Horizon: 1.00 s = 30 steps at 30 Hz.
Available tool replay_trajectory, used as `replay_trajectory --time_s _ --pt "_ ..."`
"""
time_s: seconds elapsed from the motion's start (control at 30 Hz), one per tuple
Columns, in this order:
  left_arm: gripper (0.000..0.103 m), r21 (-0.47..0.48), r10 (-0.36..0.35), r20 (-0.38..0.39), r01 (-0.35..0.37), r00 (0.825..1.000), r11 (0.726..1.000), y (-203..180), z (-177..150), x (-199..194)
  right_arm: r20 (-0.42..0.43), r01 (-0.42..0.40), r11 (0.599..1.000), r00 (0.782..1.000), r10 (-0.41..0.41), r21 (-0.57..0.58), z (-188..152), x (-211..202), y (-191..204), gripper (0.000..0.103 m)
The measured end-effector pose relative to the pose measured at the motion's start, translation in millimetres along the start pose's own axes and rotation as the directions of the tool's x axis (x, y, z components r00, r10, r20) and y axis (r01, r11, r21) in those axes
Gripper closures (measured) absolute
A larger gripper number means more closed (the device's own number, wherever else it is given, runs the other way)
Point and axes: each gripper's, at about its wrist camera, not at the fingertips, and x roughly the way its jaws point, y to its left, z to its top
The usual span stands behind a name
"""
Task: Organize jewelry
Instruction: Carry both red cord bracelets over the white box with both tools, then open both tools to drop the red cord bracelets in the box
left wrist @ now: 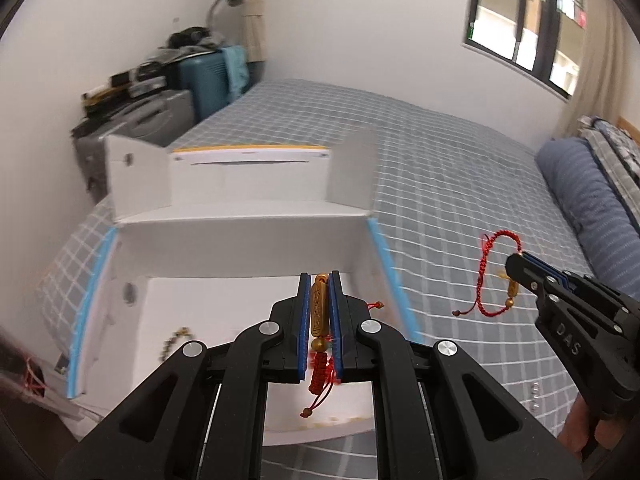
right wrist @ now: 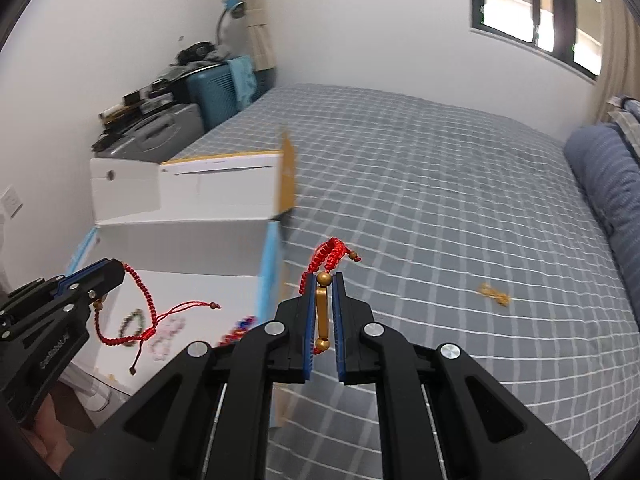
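Observation:
My left gripper [left wrist: 320, 280] is shut on the gold tube bead of a red braided bracelet [left wrist: 319, 312], and hangs over the open white box [left wrist: 240, 256]. Its red tassel dangles below the pads. My right gripper [right wrist: 323, 278] is shut on the gold tube of a second red bracelet [right wrist: 330, 254], above the checked bedsheet just right of the box [right wrist: 180, 240]. Each view also shows the other tool: the right gripper [left wrist: 516, 260] with its looped bracelet [left wrist: 483, 276], and the left gripper [right wrist: 116, 270] with its bracelet [right wrist: 150, 304]. Several bead bracelets [right wrist: 134, 322] lie in the box.
The box sits on a bed with a grey checked sheet [right wrist: 440, 220], lid flaps raised at the back. A small gold piece [right wrist: 494, 294] lies loose on the sheet to the right. Blue pillows [right wrist: 600, 176] line the right side. Suitcases [left wrist: 208, 76] stand against the far wall.

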Motion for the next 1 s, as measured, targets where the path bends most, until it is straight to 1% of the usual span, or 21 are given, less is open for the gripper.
replay_trajectory --time_s 0.2,0.3,0.37,0.5,0.7,0.9,0.97,1.0 --pt "0.095 -0.060 0.066 -0.019 -0.067 0.998 0.996 52 -6 3 -0.006 -0.045 0.997 0.999 0.045 -0.056 -3 14 49 0.096" --pt "0.095 -0.082 0.087 -0.031 -0.089 0.996 0.993 73 -11 5 -0.026 -0.050 0.995 0.999 0.048 -0.091 -11 30 76 0.096" --pt "0.095 -0.091 0.087 -0.041 -0.091 0.995 0.992 80 -17 6 -0.049 -0.061 0.991 0.997 0.056 -0.121 -18 44 96 0.096" --pt "0.095 -0.090 0.110 -0.079 -0.117 0.991 0.989 91 -27 22 -0.099 -0.071 0.986 0.993 0.057 -0.149 -28 72 117 0.096" --pt "0.095 -0.106 0.136 -0.115 -0.149 0.984 0.983 117 -35 45 -0.158 -0.083 0.983 0.986 0.057 -0.166 -36 102 132 0.096" --pt "0.094 -0.105 0.142 -0.156 -0.159 0.978 0.982 124 -40 64 -0.191 -0.077 0.982 0.981 0.044 -0.173 -42 114 136 0.095" --pt "0.094 -0.099 0.144 -0.166 -0.161 0.976 0.982 124 -40 66 -0.192 -0.079 0.982 0.980 0.046 -0.170 -42 114 135 0.094" --pt "0.090 -0.100 0.143 -0.173 -0.161 0.975 0.982 124 -41 67 -0.190 -0.081 0.982 0.981 0.047 -0.172 -42 114 136 0.093"
